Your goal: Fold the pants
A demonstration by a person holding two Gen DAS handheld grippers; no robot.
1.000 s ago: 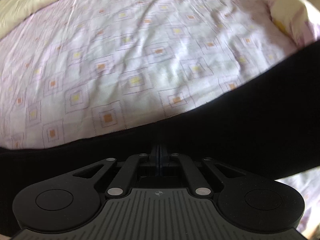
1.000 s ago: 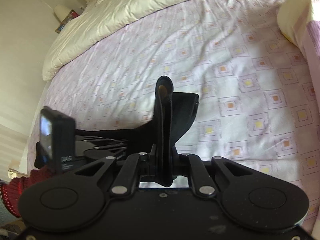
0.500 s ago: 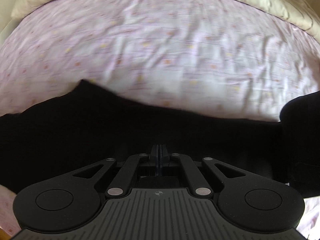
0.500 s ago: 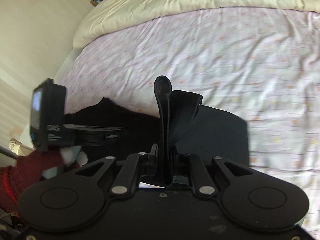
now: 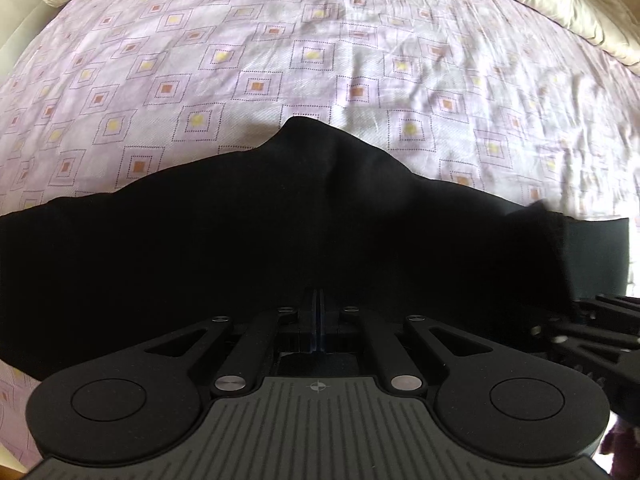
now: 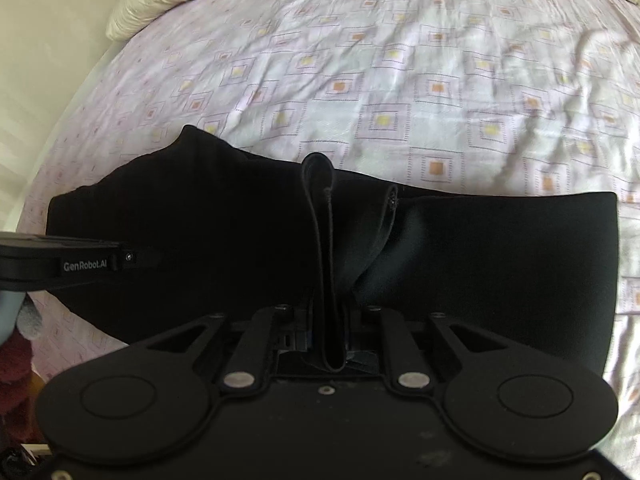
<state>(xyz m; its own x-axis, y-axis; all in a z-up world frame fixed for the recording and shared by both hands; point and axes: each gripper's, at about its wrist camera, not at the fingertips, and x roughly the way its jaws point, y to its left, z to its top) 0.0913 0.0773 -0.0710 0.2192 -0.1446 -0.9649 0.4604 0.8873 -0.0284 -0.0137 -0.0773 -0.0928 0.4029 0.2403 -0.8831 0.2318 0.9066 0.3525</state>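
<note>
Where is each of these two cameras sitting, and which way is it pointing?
Left wrist view: mounted on the left gripper, looking forward along its shut fingers over the black pants to the patterned bedsheet; the right gripper's linkage shows at right.
Right wrist view: mounted on the right gripper, facing the same way, shut on a fold of pants; the left gripper pokes in at left, with a red sleeve below it.
Shared: the pants, the sheet, the cream duvet.

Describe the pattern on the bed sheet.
The bed sheet is pale lilac with dotted squares around yellow or orange centres, clearest in the left wrist view.
</note>
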